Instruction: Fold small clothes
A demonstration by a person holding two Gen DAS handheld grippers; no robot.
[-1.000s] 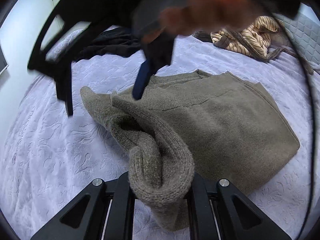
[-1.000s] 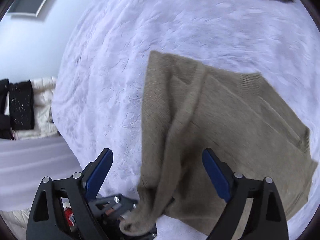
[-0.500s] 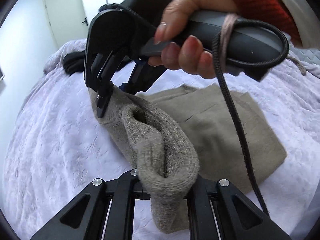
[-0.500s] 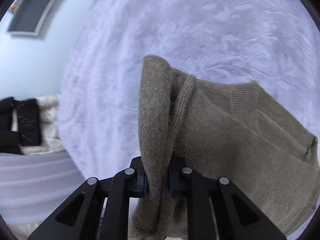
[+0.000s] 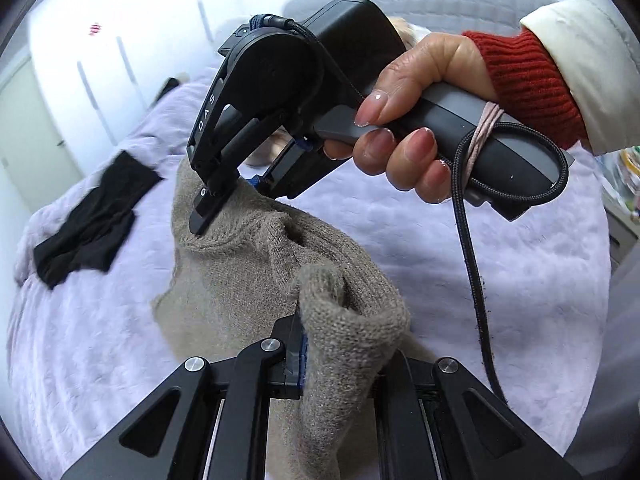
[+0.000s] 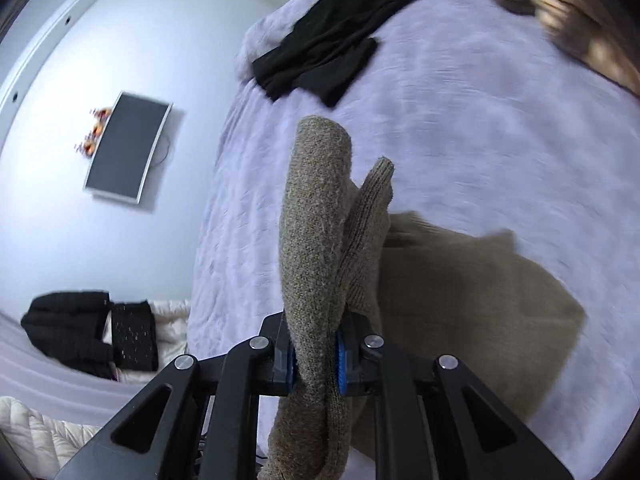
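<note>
The left tongs (image 5: 340,360) are clamped on a bunched fold of the taupe sweater (image 5: 248,272). Beyond them, the right tongs (image 6: 314,360) pinch the sweater's far edge, angled downward, the right hand (image 5: 412,120) wrapped around the grip, forefinger on the trigger.

Right gripper (image 6: 314,364) clamped on taupe knit sweater (image 6: 316,248) fold, rest draped on lilac bedspread (image 6: 460,128); black garment (image 6: 328,36) beyond.
</note>
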